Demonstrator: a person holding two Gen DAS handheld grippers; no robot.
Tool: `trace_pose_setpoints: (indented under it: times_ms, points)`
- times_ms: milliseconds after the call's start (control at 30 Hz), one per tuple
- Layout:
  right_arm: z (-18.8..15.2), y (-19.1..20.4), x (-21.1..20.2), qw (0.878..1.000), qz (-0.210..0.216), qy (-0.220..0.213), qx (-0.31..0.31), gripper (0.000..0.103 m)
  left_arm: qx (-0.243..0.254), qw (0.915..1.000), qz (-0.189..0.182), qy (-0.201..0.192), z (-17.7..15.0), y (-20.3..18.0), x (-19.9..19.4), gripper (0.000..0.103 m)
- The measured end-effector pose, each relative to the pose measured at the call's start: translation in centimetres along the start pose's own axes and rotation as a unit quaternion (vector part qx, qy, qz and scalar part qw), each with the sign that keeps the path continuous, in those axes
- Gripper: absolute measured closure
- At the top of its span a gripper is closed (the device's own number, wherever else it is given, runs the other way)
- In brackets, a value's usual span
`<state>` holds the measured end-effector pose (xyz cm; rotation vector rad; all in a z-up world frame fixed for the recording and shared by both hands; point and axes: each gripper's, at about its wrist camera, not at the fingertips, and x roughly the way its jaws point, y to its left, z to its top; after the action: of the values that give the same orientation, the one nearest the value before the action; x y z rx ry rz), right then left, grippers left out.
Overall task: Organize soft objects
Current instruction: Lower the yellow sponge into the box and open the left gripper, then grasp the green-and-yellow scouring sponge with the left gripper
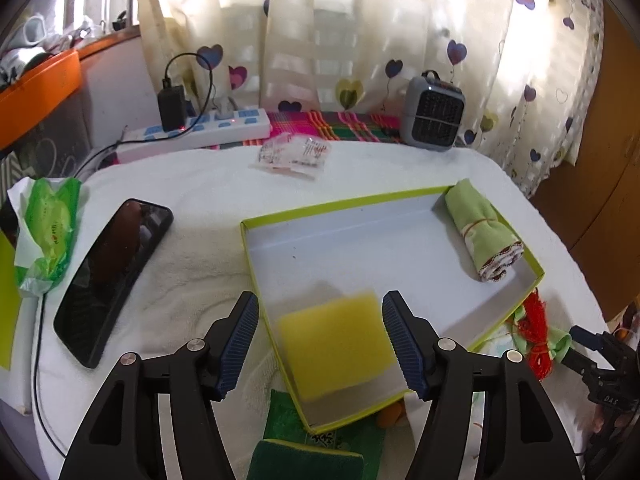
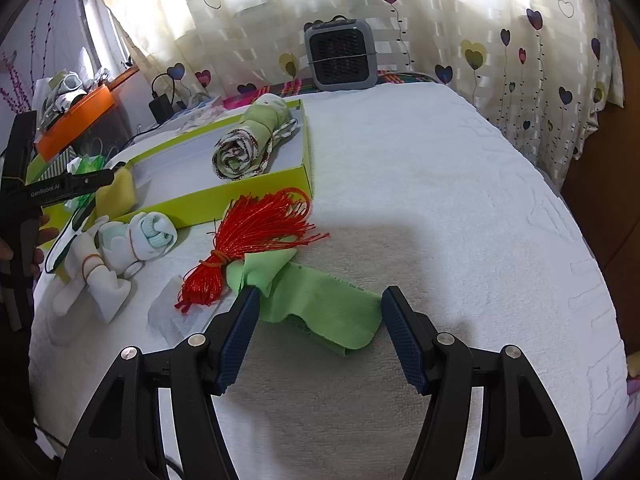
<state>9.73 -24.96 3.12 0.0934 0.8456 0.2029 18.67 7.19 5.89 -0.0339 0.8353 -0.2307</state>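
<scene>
A blurred yellow sponge [image 1: 334,350], square and soft-edged, sits low in the frame's centre inside the lime-rimmed box [image 1: 400,194], between the left gripper [image 1: 320,344] whose jaws stand released, clear of it. A rolled green cloth [image 1: 482,232] lies in the box's upper right corner. The right gripper [image 2: 316,334] hangs spread over a flat green cloth [image 2: 320,304].

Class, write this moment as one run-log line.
left gripper: open, yellow sponge between pads over green tray | right gripper: open over green cloth | rolled cloth: in tray

Porous yellow sponge [image 1: 334,344], matt card tray [image 1: 360,236] — nubbly white towelling [image 2: 440,200], glossy phone [image 1: 112,276].
</scene>
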Motion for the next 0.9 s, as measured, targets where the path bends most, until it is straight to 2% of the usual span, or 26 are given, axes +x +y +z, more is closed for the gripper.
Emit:
trace_pose_setpoints:
  times_ms: [200,333,533,700,900]
  points:
    - [0.0,0.0,0.0,1.0,0.0,0.001,0.002,0.039,-0.012,0.9998,0.005,-0.012,-0.5,1.0,-1.3,0.039]
    - [0.0,0.0,0.0,1.0,0.0,0.001,0.002,0.039,-0.006,0.9998,0.014,-0.016,-1.7,1.6,-2.5,0.039]
    - [0.0,0.2,0.0,1.0,-0.004,0.001,-0.001,0.039,-0.023,0.9995,0.01,-0.02,-3.7,2.6,-4.2,0.039]
    - [0.0,0.4,0.0,1.0,-0.006,0.002,-0.003,0.039,-0.032,0.9995,0.004,-0.006,-5.9,3.0,-4.8,0.038]
    - [-0.1,0.6,0.0,1.0,-0.007,0.002,-0.004,0.039,-0.031,0.9993,-0.02,0.009,-7.6,2.3,-4.7,0.038]
